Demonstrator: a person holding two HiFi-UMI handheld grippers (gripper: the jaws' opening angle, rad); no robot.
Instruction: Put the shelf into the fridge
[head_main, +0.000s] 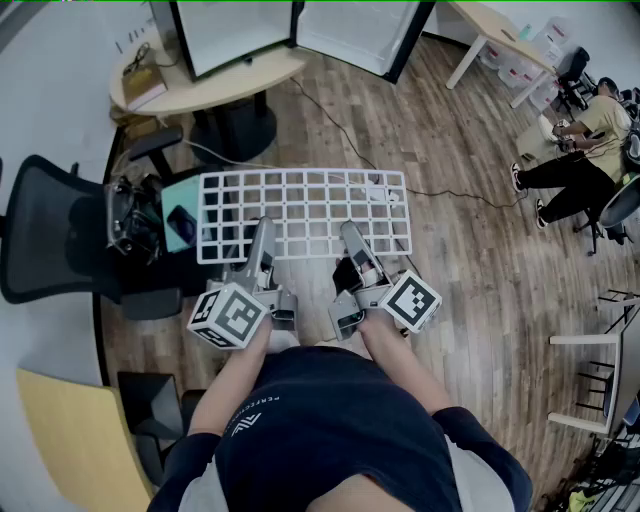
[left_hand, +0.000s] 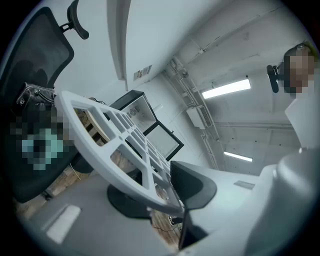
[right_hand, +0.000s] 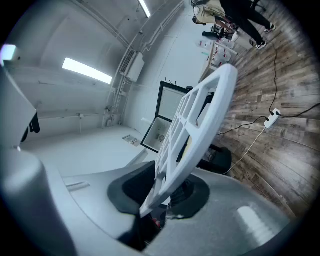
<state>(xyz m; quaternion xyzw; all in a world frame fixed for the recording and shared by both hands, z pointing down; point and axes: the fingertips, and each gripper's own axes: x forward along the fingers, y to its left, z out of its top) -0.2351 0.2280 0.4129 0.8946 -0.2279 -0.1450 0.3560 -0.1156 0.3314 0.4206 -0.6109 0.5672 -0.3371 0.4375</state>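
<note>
A white grid shelf (head_main: 300, 205) hangs level in the air over the wooden floor, held by its near edge. My left gripper (head_main: 262, 238) is shut on the left part of that edge and my right gripper (head_main: 352, 240) on the right part. In the left gripper view the shelf (left_hand: 115, 145) runs away between the pads of the left gripper (left_hand: 165, 195). The right gripper view has the shelf (right_hand: 200, 130) edge pinched in the right gripper (right_hand: 160, 197). The black fridge (head_main: 240, 30) stands ahead with its door (head_main: 350, 35) open; it also shows as the fridge (left_hand: 145, 112) and the fridge (right_hand: 167, 117).
A black office chair (head_main: 50, 230) with clutter stands at the left. A round table (head_main: 210, 85) sits before the fridge. A power cable (head_main: 450, 190) crosses the floor. A seated person (head_main: 580, 150) is at the far right, a white stool (head_main: 590, 380) nearer.
</note>
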